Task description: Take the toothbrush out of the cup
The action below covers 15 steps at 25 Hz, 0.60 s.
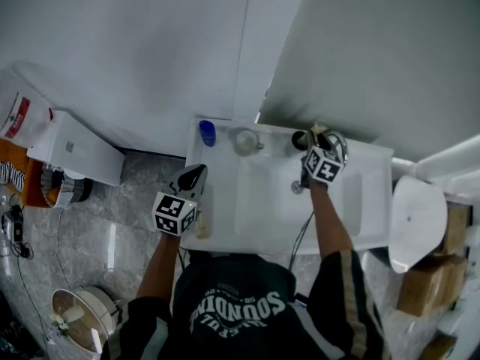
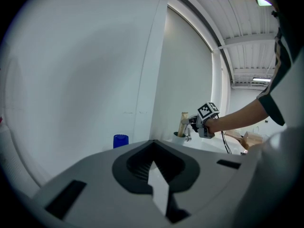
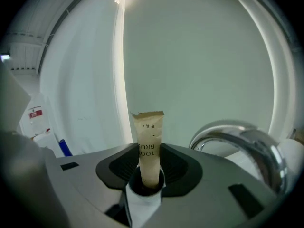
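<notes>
A toothbrush [image 3: 150,146] in a tan paper wrapper stands upright in a cup [image 3: 140,204] with a dark mouth, at the sink's back edge beside the tap. My right gripper [image 3: 150,159] has a pad on each side of the wrapper, just above the cup's mouth, and they touch it. From above, the right gripper [image 1: 309,145] reaches to the cup [image 1: 299,138] and toothbrush [image 1: 316,131]. My left gripper [image 1: 193,176] hovers over the sink's left rim, shut and empty, tips [image 2: 153,146] together. It looks across at the toothbrush [image 2: 183,123] and right gripper [image 2: 193,123].
A chrome tap [image 3: 240,140] curves just right of the cup. A blue-capped bottle [image 1: 207,133] and a clear glass [image 1: 244,141] stand on the sink's [image 1: 225,235] back ledge. A white toilet [image 1: 415,217] is at the right, a bin [image 1: 73,315] on the floor lower left.
</notes>
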### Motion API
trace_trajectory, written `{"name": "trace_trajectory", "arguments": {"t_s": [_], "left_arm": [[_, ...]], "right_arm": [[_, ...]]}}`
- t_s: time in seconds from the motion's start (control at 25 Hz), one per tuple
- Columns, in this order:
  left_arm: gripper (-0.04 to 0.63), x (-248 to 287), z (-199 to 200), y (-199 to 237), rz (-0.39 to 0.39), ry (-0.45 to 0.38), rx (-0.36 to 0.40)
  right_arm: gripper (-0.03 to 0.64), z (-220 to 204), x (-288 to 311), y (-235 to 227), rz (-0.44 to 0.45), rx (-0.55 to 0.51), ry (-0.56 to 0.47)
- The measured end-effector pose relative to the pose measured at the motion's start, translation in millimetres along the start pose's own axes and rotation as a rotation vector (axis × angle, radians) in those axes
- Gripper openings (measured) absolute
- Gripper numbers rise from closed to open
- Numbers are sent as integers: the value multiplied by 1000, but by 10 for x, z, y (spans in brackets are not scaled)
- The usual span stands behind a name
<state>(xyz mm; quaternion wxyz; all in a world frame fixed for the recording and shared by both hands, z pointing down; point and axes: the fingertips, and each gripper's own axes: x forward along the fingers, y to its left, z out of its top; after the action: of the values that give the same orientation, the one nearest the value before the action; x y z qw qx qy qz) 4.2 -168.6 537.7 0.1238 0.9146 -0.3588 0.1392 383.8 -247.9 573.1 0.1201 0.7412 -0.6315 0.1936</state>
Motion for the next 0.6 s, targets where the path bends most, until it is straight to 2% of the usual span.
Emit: {"name": "trace_trajectory", "arguments": {"t_s": [0.36,0.6], "left_arm": [[-2,-70,67,-96,-42,-28,12],[-2,-131,67,-113,-59,-39,18]], "right_arm": [[132,622,-435,222,35,-46,-123],[130,743,-632,503,77,-53,-166]]}}
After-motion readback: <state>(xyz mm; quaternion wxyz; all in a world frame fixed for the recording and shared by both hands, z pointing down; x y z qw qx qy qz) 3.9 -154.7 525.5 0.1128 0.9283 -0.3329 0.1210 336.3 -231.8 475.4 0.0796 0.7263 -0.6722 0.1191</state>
